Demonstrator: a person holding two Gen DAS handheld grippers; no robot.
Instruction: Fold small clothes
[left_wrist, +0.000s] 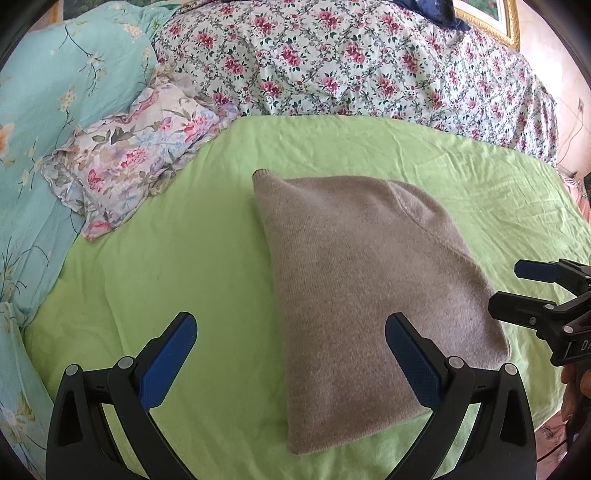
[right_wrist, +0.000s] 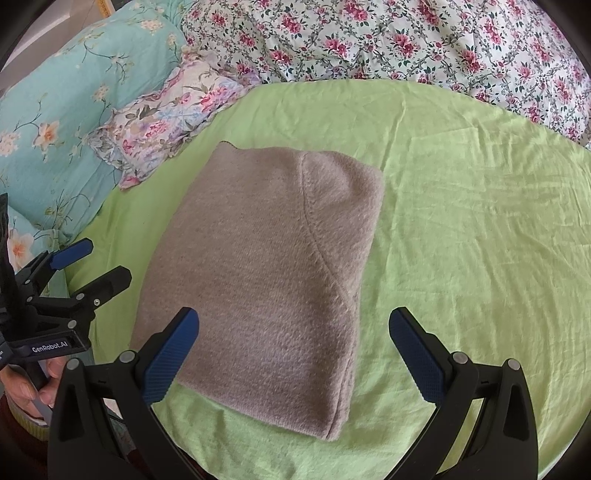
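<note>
A beige knitted garment (left_wrist: 365, 288) lies folded into a compact rectangle on the green sheet (left_wrist: 184, 240); it also shows in the right wrist view (right_wrist: 266, 273). My left gripper (left_wrist: 291, 325) is open and empty, hovering over the garment's near left edge. It appears in the right wrist view (right_wrist: 107, 262) left of the garment. My right gripper (right_wrist: 293, 321) is open and empty above the garment's near end. It shows at the right edge of the left wrist view (left_wrist: 517, 291), beside the garment.
A small floral pillow (left_wrist: 136, 158) lies at the back left, next to a turquoise floral pillow (left_wrist: 55, 110). A pink-flowered quilt (left_wrist: 369, 62) is bunched along the back. The green sheet (right_wrist: 480, 240) spreads right of the garment.
</note>
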